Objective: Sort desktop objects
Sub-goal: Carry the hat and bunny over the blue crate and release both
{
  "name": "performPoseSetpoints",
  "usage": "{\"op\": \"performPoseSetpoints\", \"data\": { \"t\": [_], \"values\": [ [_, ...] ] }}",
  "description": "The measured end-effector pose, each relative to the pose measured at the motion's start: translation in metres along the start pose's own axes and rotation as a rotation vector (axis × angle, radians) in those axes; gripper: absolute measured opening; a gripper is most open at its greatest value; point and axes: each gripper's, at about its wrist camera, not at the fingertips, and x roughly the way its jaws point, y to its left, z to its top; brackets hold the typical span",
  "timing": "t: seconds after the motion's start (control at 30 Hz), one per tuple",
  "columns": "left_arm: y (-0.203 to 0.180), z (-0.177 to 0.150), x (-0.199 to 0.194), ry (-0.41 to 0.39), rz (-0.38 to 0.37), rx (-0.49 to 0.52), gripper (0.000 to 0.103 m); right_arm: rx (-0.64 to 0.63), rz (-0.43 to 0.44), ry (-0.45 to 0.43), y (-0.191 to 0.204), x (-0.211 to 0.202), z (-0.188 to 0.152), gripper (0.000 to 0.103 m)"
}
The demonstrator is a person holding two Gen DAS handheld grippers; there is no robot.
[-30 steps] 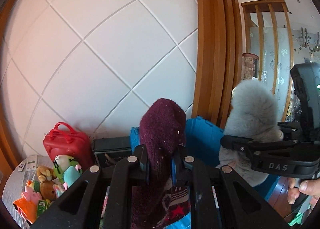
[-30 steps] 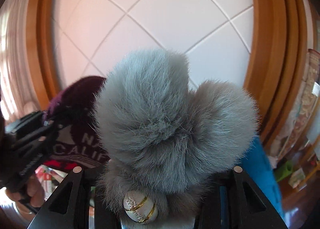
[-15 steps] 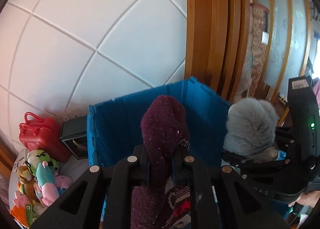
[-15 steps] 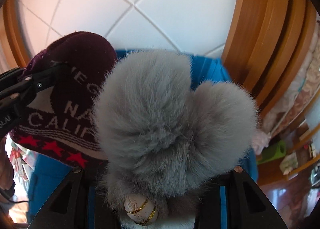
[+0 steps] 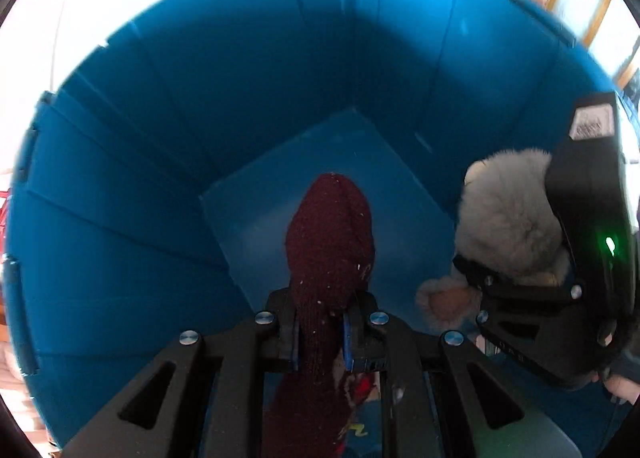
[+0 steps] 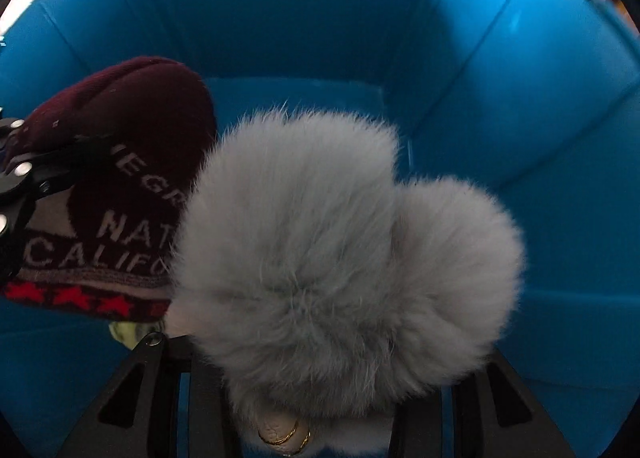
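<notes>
As both loads hang over blue bin (image 5: 248, 105), drop-off step in hand. Near: left tool (image 5: 320, 334) clenched on maroon knit hat (image 5: 328, 250), steeply nose-down; right tool (image 6: 316, 410) clamped on grey fur plush (image 6: 340, 242), side by side with hat, plush overlapping hat's edge in right view. Beyond: bare bin floor (image 5: 316, 161), then far wall. Judged next: release both jaws, let soft items fall clear, lift tools straight out without snagging fabric.
</notes>
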Motion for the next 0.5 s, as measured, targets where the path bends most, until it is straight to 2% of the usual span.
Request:
{"op": "performPoseSetpoints", "data": {
  "t": [0.07,0.1,0.23,0.27,0.33,0.4,0.47,0.5],
  "values": [
    [-0.008,-0.002,0.001,-0.001,0.031,0.039,0.019,-0.007,-0.020,0.022,0.000,0.007,0.000,0.038],
    [-0.011,-0.004,0.001,-0.004,0.052,0.051,0.025,-0.011,-0.030,0.029,0.001,0.010,0.000,0.038],
    [-0.011,-0.005,-0.005,-0.034,0.078,0.060,0.060,-0.018,-0.044,0.033,0.006,0.013,0.002,0.041],
    [-0.012,-0.006,-0.006,-0.043,0.084,0.060,0.062,-0.019,-0.047,0.030,0.008,0.012,0.002,0.042],
    [-0.008,-0.008,-0.006,-0.037,0.088,0.049,0.062,-0.026,-0.054,0.027,0.013,0.011,0.003,0.055],
    [-0.004,-0.006,-0.002,-0.017,0.074,0.034,0.062,-0.043,-0.059,0.026,-0.017,0.020,0.009,0.082],
    [-0.004,-0.008,-0.003,-0.012,0.079,0.028,0.062,-0.060,-0.065,0.025,-0.012,0.015,0.008,0.086],
    [-0.004,-0.009,-0.005,-0.015,0.083,0.027,0.062,-0.063,-0.063,0.026,-0.034,0.014,0.004,0.087]
  ]
}}
